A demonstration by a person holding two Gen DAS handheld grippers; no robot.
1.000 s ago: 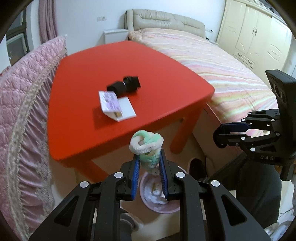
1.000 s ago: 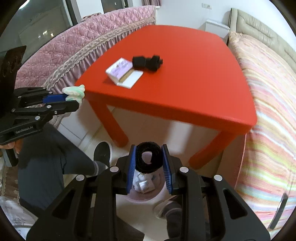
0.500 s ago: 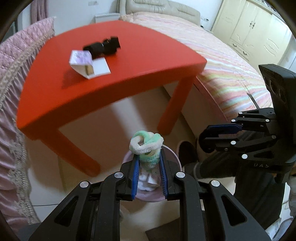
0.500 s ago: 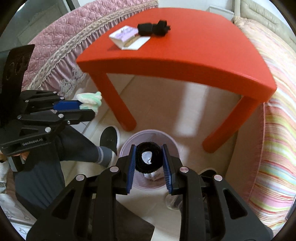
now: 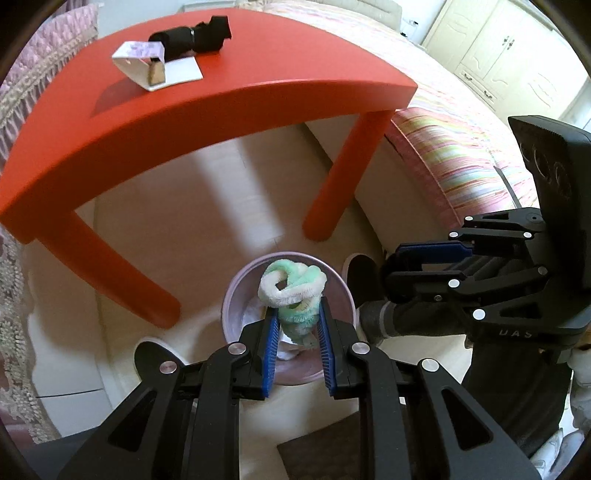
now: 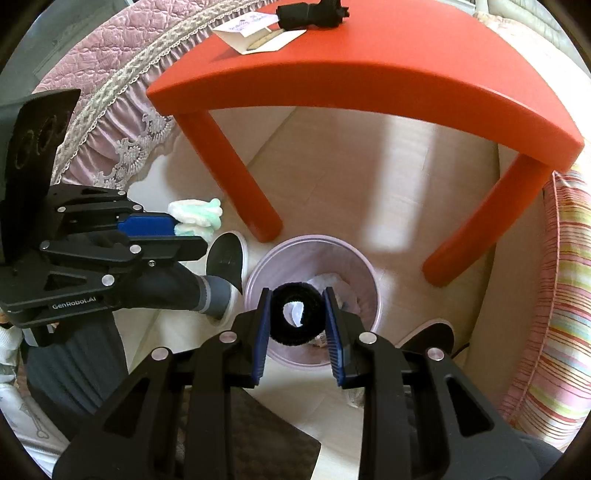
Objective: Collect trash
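Note:
My left gripper (image 5: 295, 314) is shut on a fluffy green and white hair tie (image 5: 291, 288), hanging right above the pale purple waste bin (image 5: 236, 291) on the floor. The right gripper (image 6: 296, 293) holds a black fuzzy ring (image 6: 280, 325) between its blue pads over the same bin (image 6: 354, 266); its jaws are opening, and the ring still touches both pads. White crumpled paper lies inside the bin. Each gripper shows in the other's view: the left gripper (image 6: 184, 236) with the hair tie (image 6: 199, 216), and the right gripper (image 5: 391, 264) side-on.
A red table (image 5: 258, 103) stands just beyond the bin, with a black bundle (image 5: 192, 31) and an open white and purple carton (image 5: 147, 66) on top. A striped bed (image 5: 461, 147) is right, a pink quilted cover (image 6: 110, 74) left. A person's slippered foot (image 6: 225, 258) is beside the bin.
Both grippers have come down from table height and tipped toward the floor, so the bin now sits right under their fingertips. The right jaws look slightly wider around the black ring.

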